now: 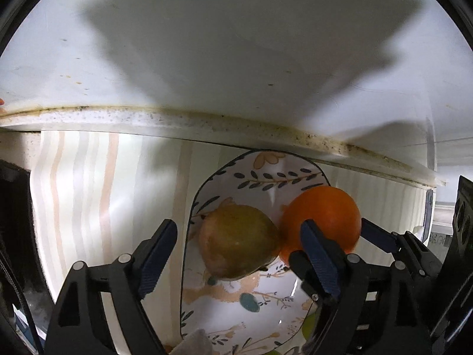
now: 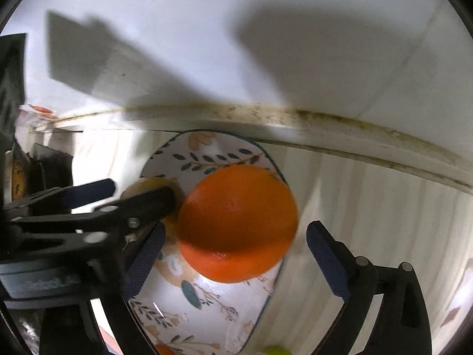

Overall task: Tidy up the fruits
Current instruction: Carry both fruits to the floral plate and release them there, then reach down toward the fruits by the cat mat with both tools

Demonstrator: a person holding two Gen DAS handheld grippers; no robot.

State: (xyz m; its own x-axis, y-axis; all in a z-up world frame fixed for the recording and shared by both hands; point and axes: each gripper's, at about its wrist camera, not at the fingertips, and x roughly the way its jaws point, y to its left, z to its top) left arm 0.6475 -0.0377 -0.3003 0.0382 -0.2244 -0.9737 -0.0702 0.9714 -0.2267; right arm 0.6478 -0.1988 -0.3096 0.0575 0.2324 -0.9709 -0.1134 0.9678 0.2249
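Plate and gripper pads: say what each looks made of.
Plate: apparently glazed ceramic, going by its glossy white surface with highlights, printed flowers and leaves, and thin dark rim. Gripper pads: probably rubber or textured plastic; they look matte dark blue with a fine knurled grid, mounted on black, seemingly plastic fingers.
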